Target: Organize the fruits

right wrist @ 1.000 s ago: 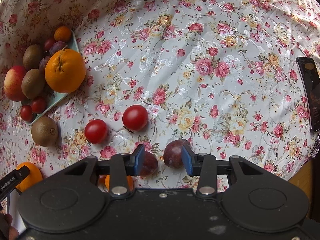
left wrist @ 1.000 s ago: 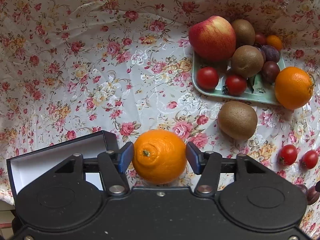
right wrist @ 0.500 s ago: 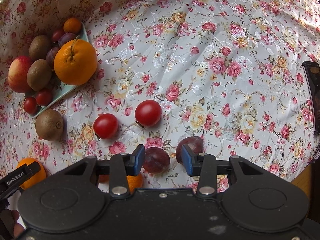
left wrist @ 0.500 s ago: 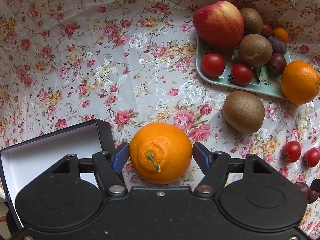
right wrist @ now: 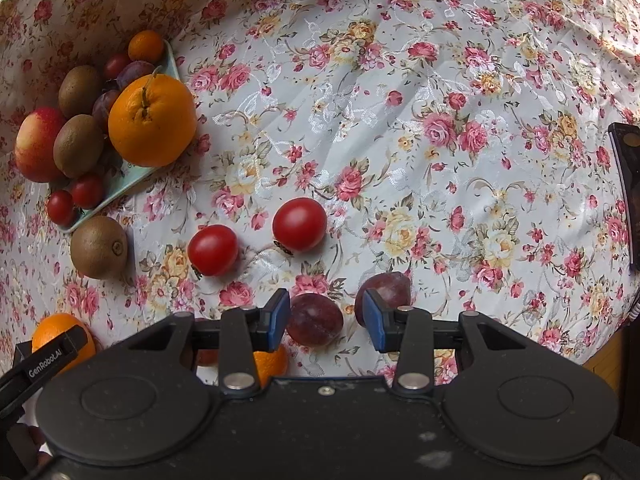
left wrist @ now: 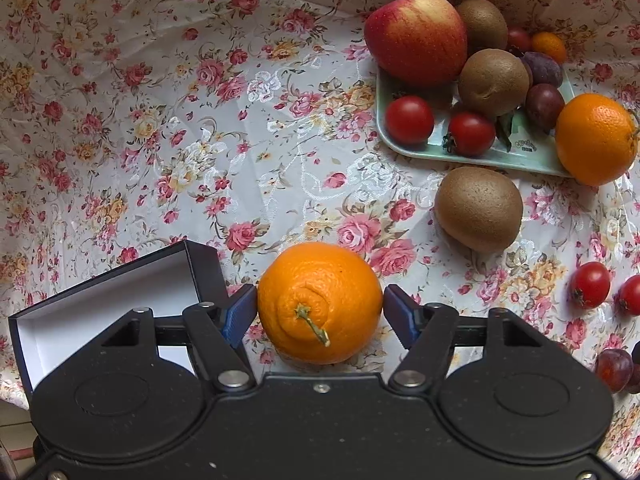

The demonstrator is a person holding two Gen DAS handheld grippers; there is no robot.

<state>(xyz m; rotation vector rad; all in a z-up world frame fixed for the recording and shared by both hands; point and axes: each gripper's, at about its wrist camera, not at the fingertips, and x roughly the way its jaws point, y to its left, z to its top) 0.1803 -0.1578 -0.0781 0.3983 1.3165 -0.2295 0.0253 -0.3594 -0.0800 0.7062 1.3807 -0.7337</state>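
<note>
Orange [left wrist: 320, 302] sits on the floral cloth [left wrist: 160, 120] between the left gripper [left wrist: 318, 312] pads; roundish, no real long axis, stem end faces the camera, stalk pointing down-right. Left pad [left wrist: 240, 314] looks to touch the peel; right pad [left wrist: 398, 314] shows a thin gap, so jaws are apart around it, not clamped. 1 s ago the navel faced up-left and the pads stood a bit wider off; since then the fruit has rolled w/ stalk swung toward the lens, and the cam has come lower and closer.

Right gripper [right wrist: 326, 318] is spread, one plum [right wrist: 315, 324] between its pads w/ room each side; 2nd plum [right wrist: 384, 292] just outside the right pad. 1 s ago that 2nd plum was the one nearer the jaw gap; gripper has shifted left onto the first.

Tray [left wrist: 520, 156] is crowded: apple [left wrist: 416, 38], kiwis, tomatoes, plums; 2nd orange [left wrist: 596, 138] overhangs its near-right corner. Loose kiwi [left wrist: 478, 208] lies just below the tray edge. Two tomatoes [right wrist: 256, 238] lie near each other mid-cloth. Open box [left wrist: 100, 300] sits just left of the held orange, at the cloth's near edge. Widest clear cloth: left of tray in left view, right half in right view, up to a dark object [right wrist: 628, 192] at the far right edge.
</note>
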